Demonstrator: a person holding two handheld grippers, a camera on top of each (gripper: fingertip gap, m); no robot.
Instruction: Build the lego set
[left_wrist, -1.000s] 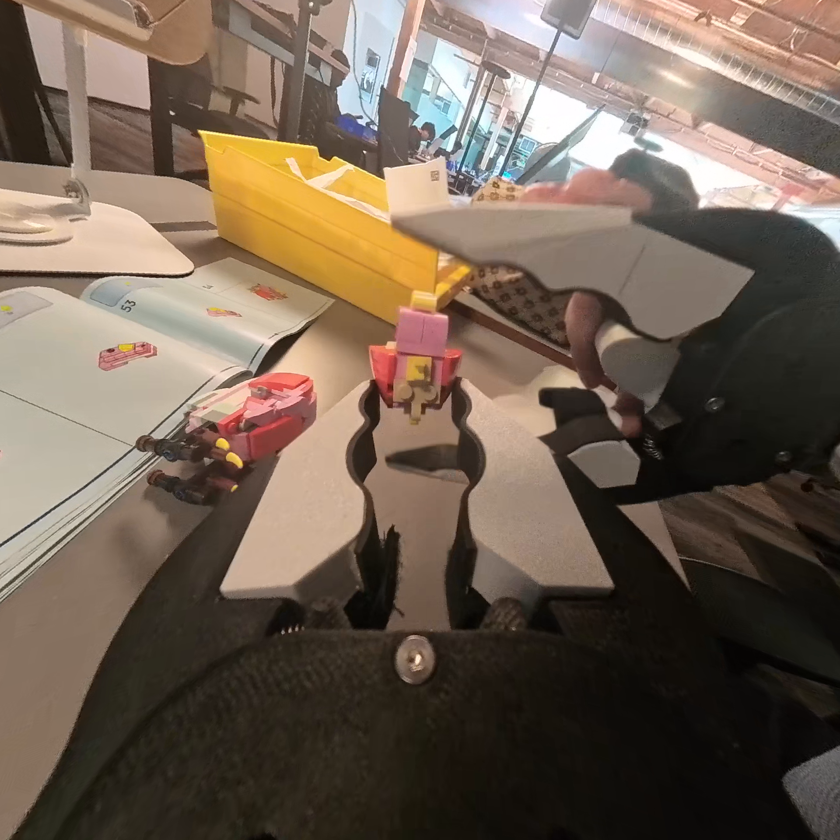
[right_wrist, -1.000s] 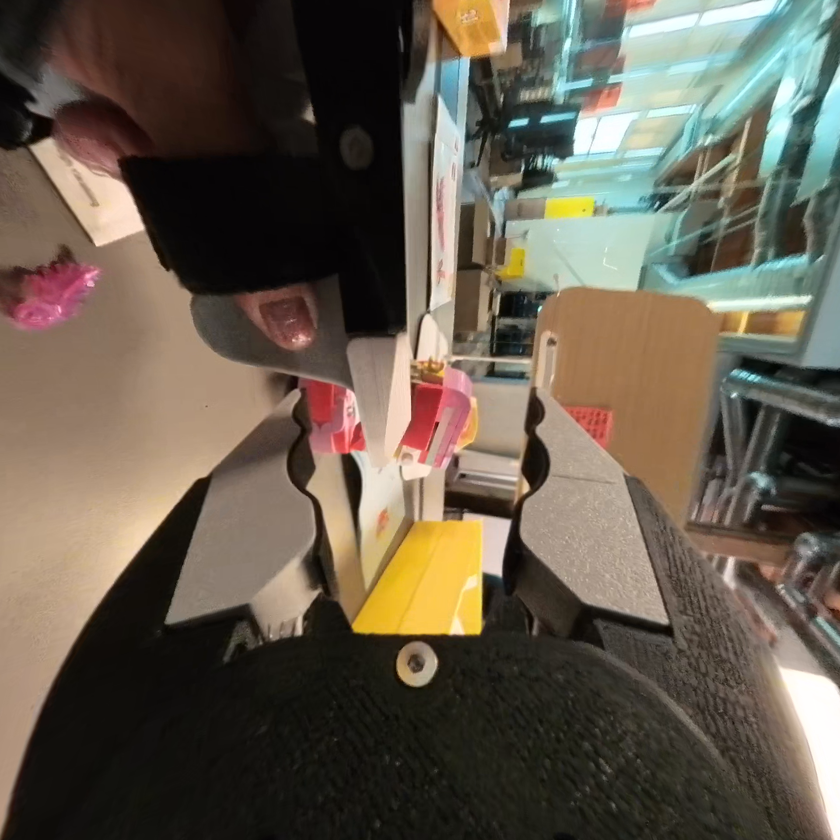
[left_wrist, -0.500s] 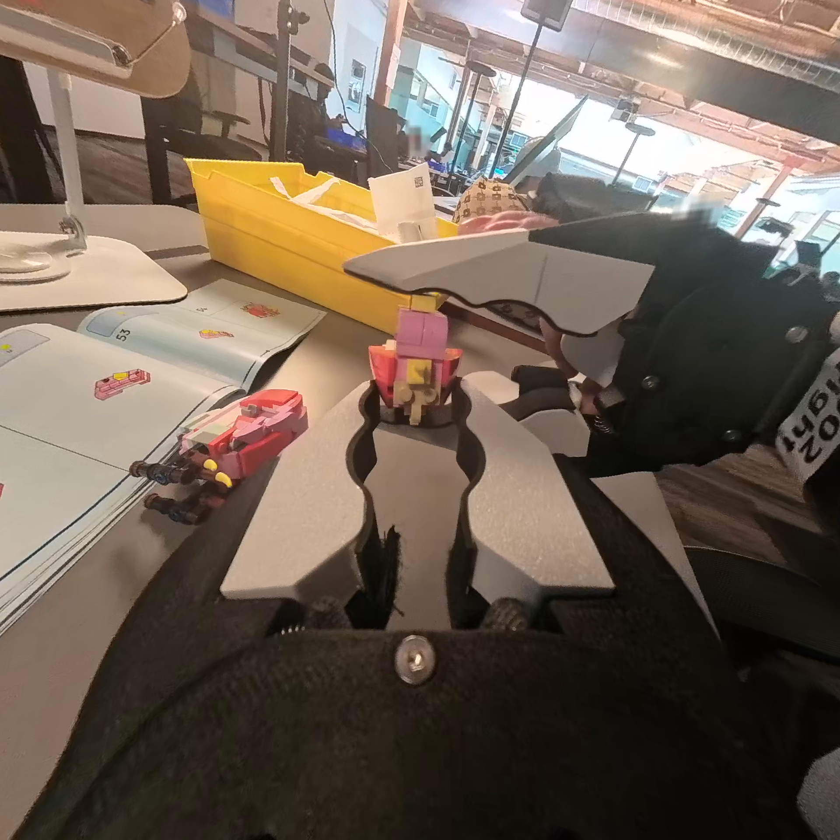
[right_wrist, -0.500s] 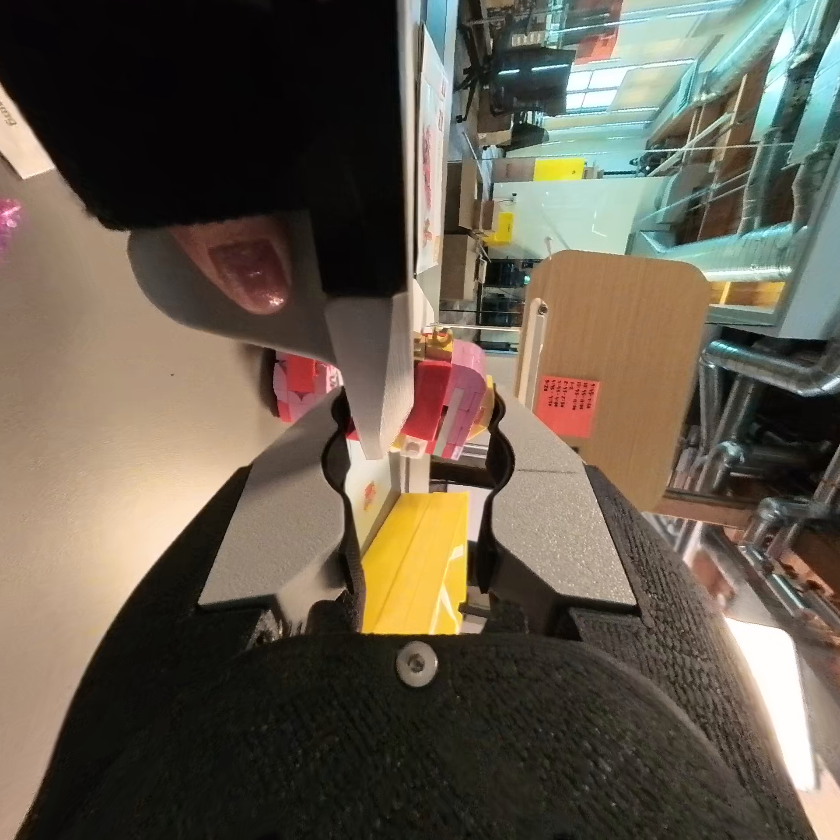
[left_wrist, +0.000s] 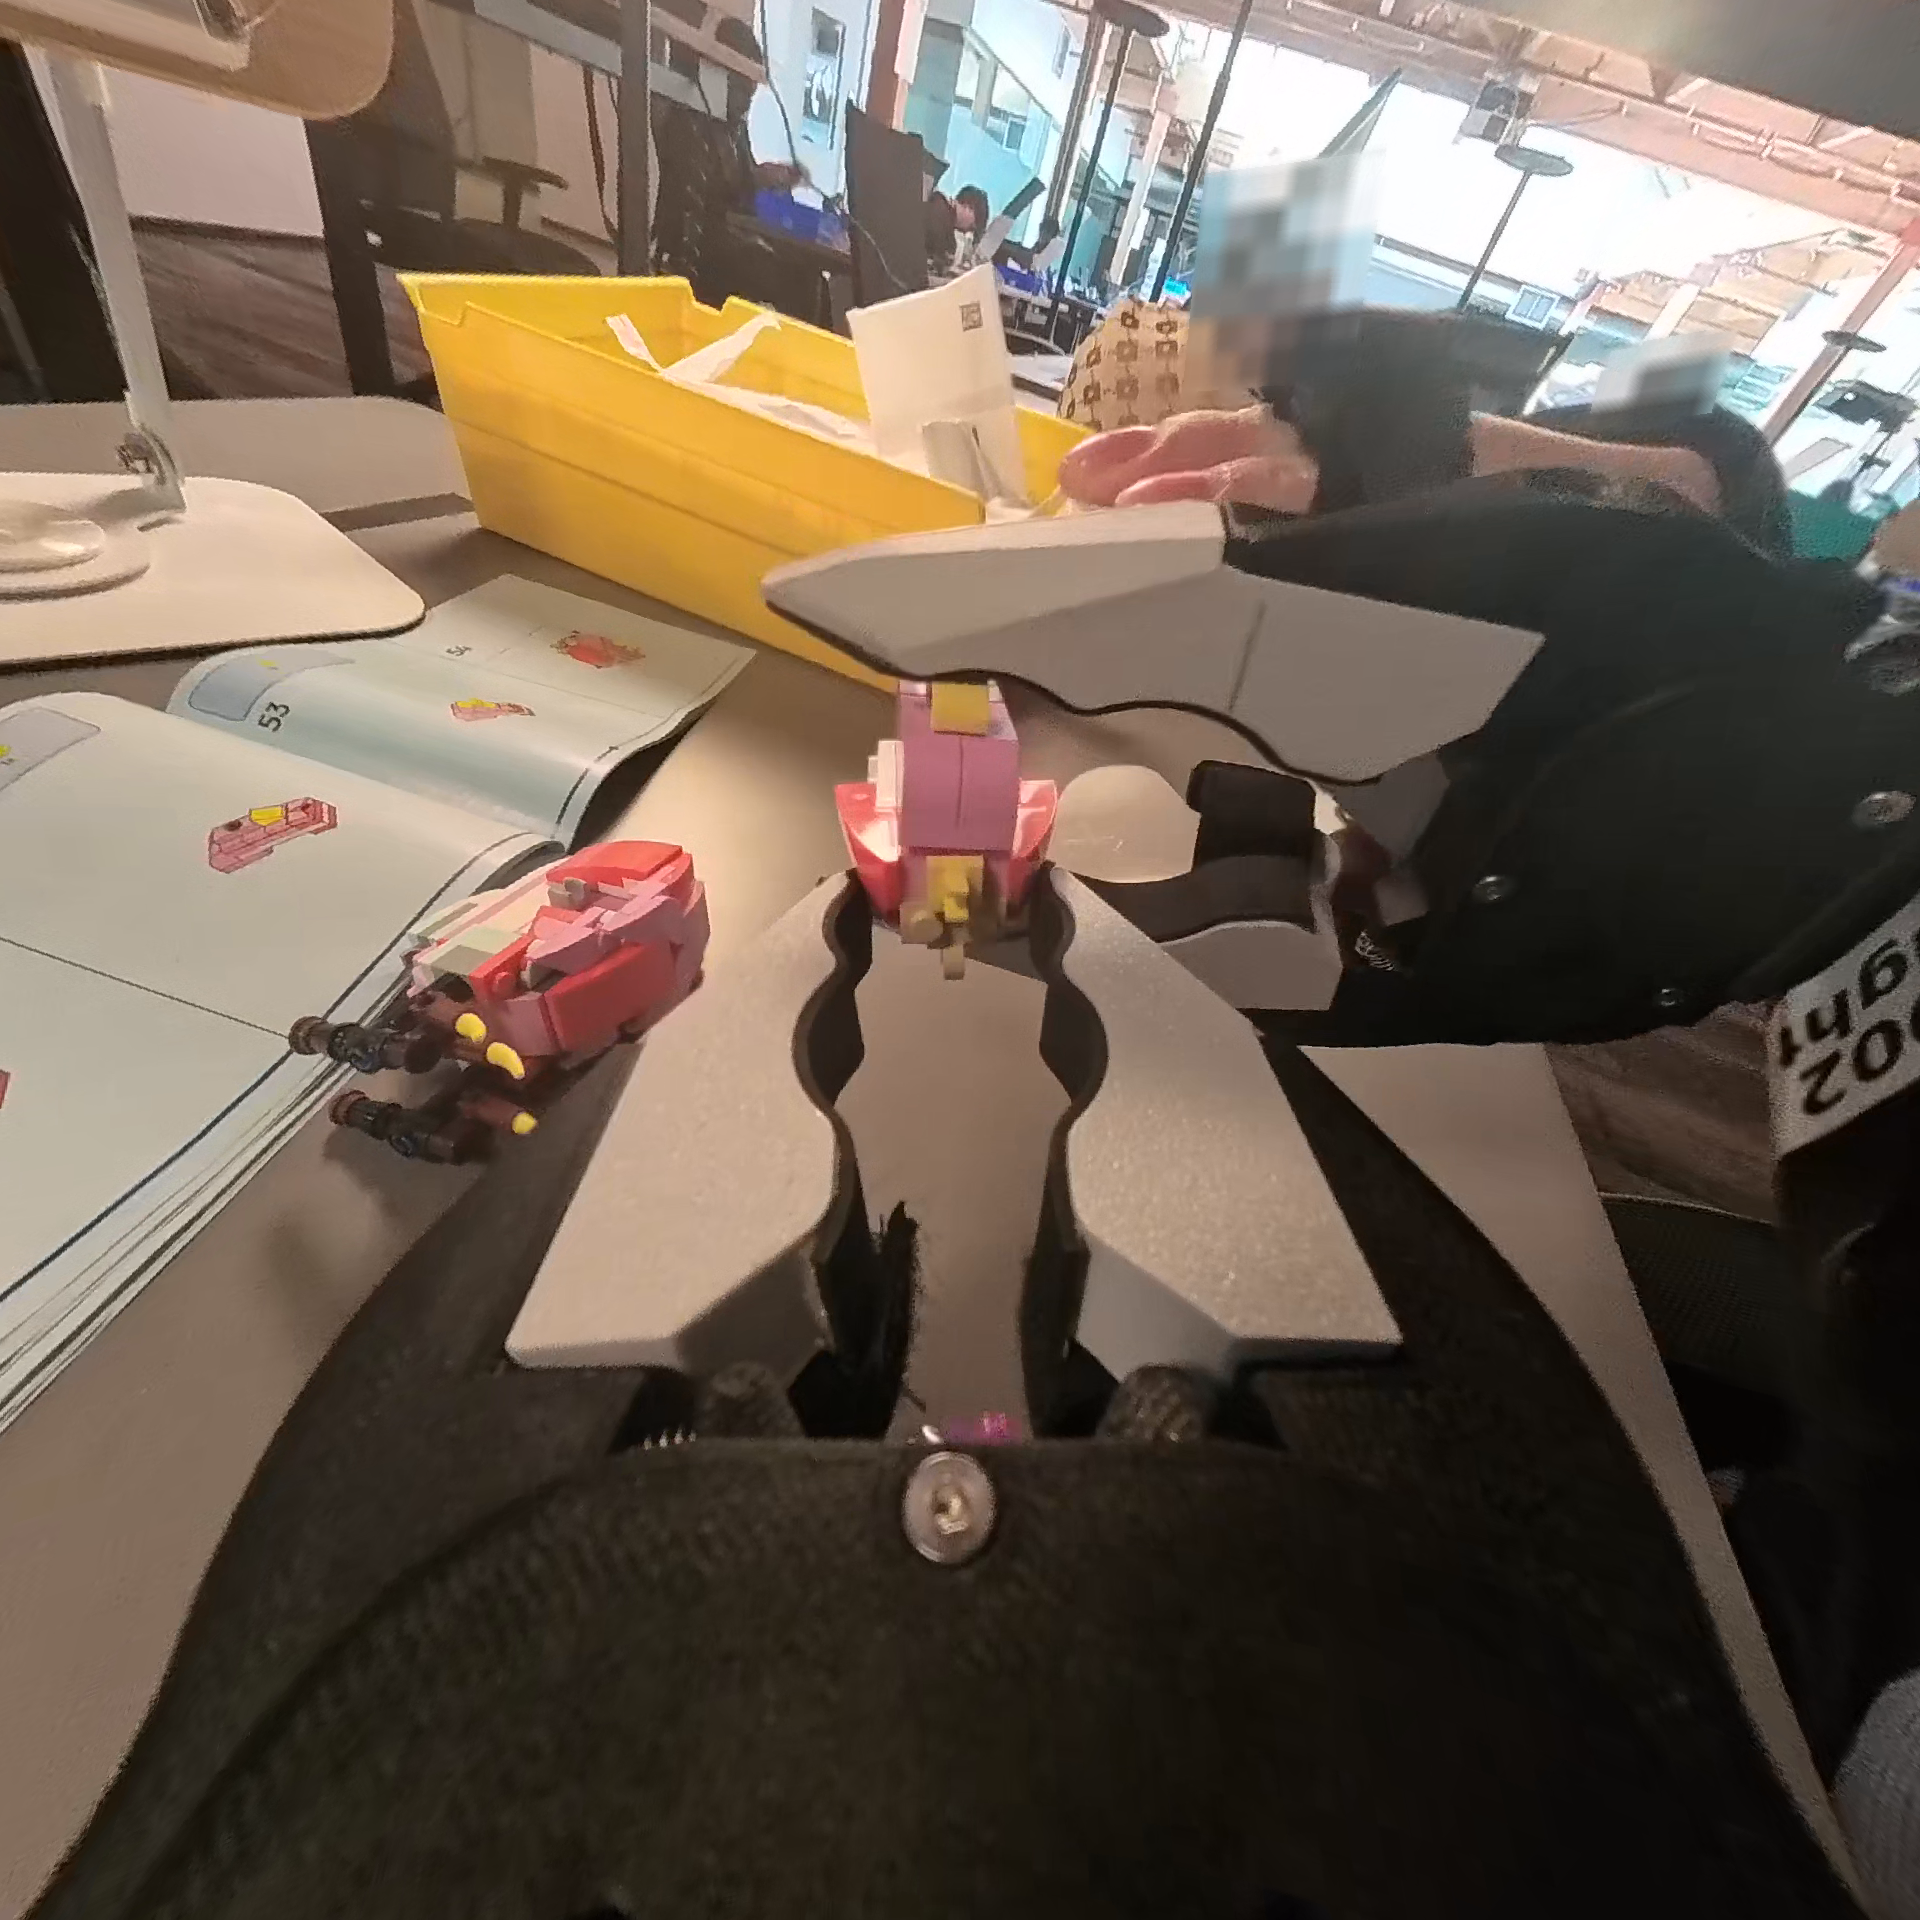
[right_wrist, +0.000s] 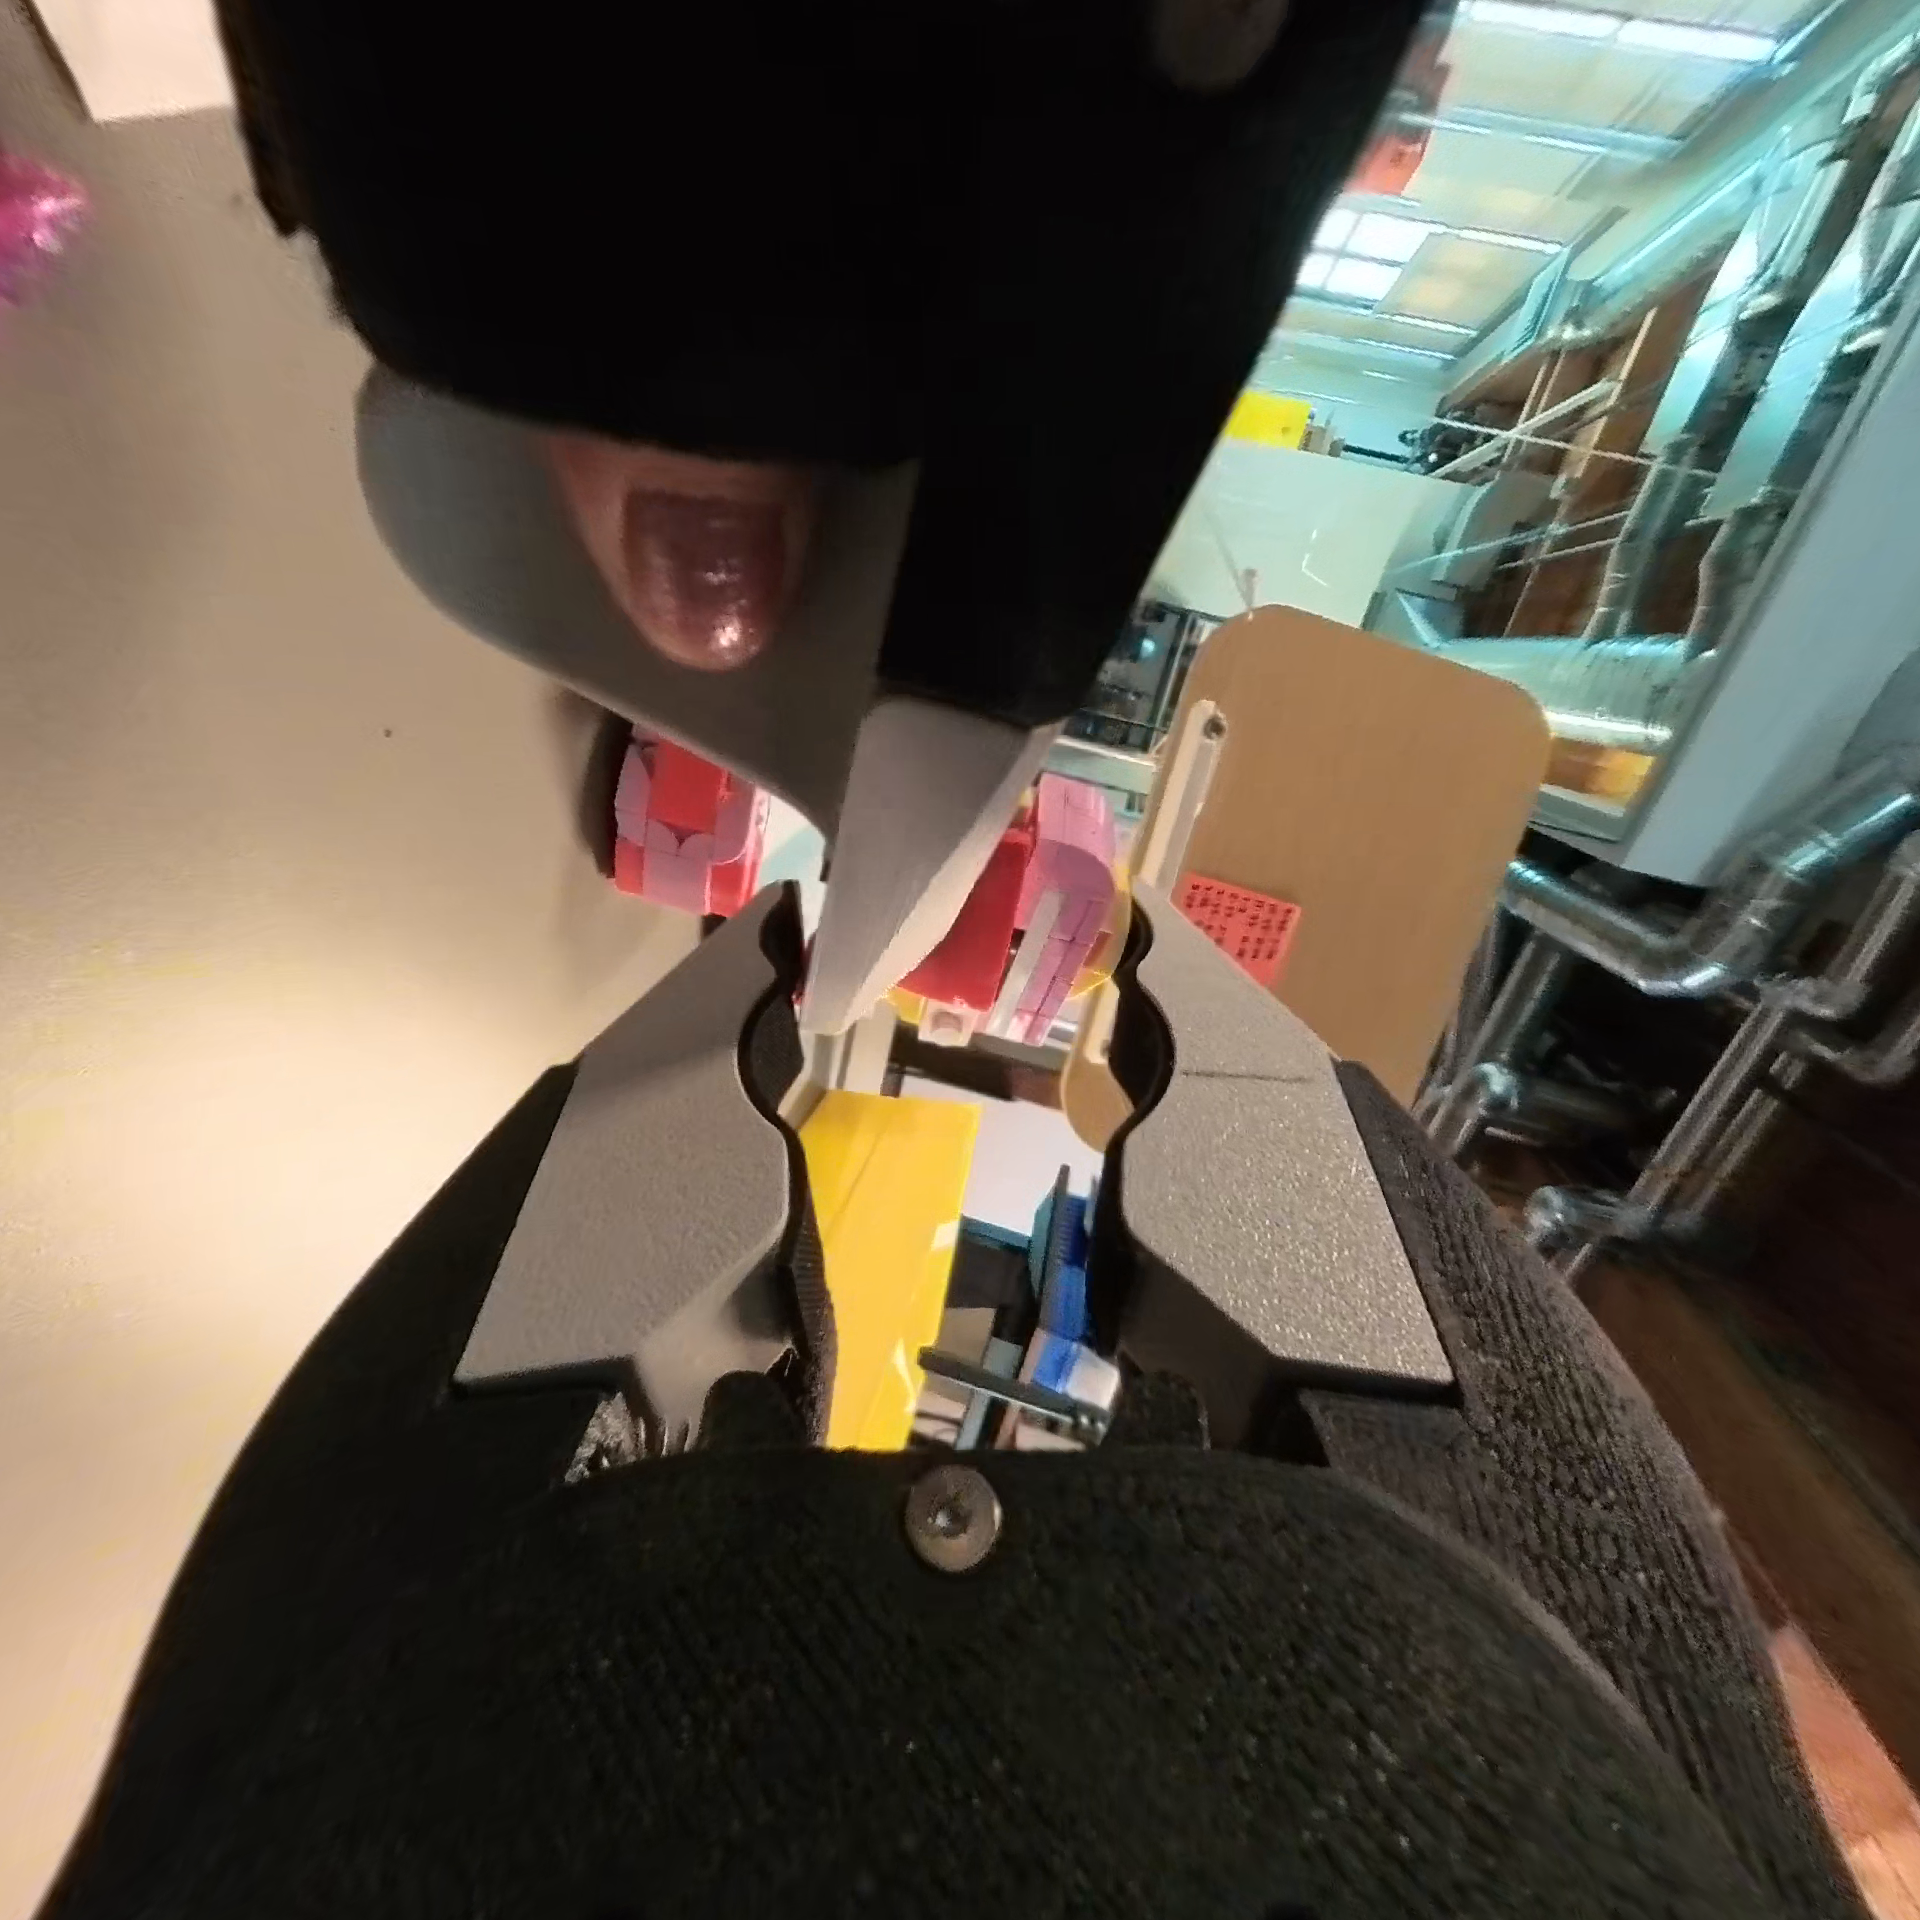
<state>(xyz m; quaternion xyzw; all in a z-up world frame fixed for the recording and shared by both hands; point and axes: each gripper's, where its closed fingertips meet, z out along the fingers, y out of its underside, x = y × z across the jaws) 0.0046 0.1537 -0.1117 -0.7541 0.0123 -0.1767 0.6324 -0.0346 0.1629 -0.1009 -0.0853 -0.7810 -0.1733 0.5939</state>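
- Grip: we see the left gripper (left_wrist: 951, 914) clamped on the red base of a small brick figure (left_wrist: 951, 821), both tips pressed to its sides, holding it upright above the table (left_wrist: 187, 1403).
- The right gripper (right_wrist: 961, 925), turned on its side, straddles the same figure top to bottom; its upper finger (left_wrist: 1039, 613) rests on the yellow top piece, and the lower finger seems to reach under the base, though contact there is hidden.
- A second, larger brick model (left_wrist: 551, 956) lies on the table's open booklet (left_wrist: 156, 883), just left of the left gripper.
- A yellow bin (left_wrist: 644, 457) of papers stands behind.
- We judge the two builds not yet joined; nothing shows further progress.
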